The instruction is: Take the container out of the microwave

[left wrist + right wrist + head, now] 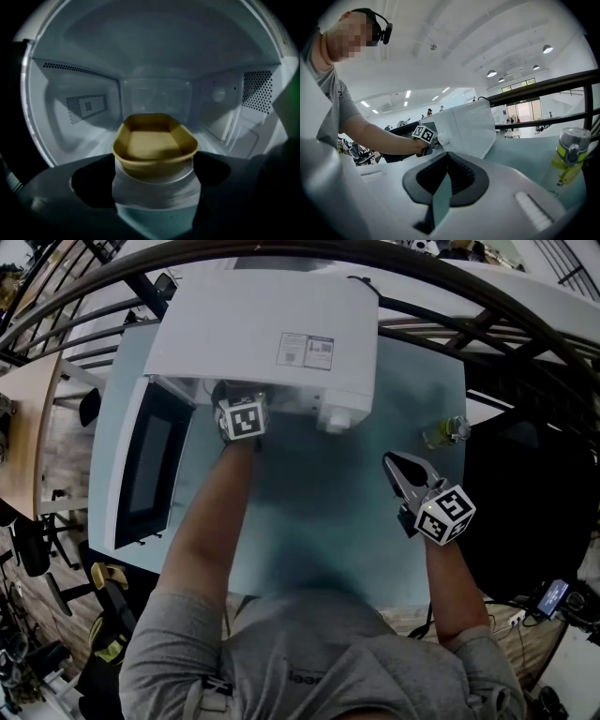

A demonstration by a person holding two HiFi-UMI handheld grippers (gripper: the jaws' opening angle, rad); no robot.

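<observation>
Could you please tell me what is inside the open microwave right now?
Inside the microwave stands a yellow container, which looks empty. The left hand-held gripper reaches in with its jaws open in front of it. The gripper covers the container's base and what it rests on.

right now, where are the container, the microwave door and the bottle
container (151, 143), left gripper view, on its inner floor
microwave door (150, 465), head view, on its dark window
bottle (566, 161), right gripper view, on its yellow body
</observation>
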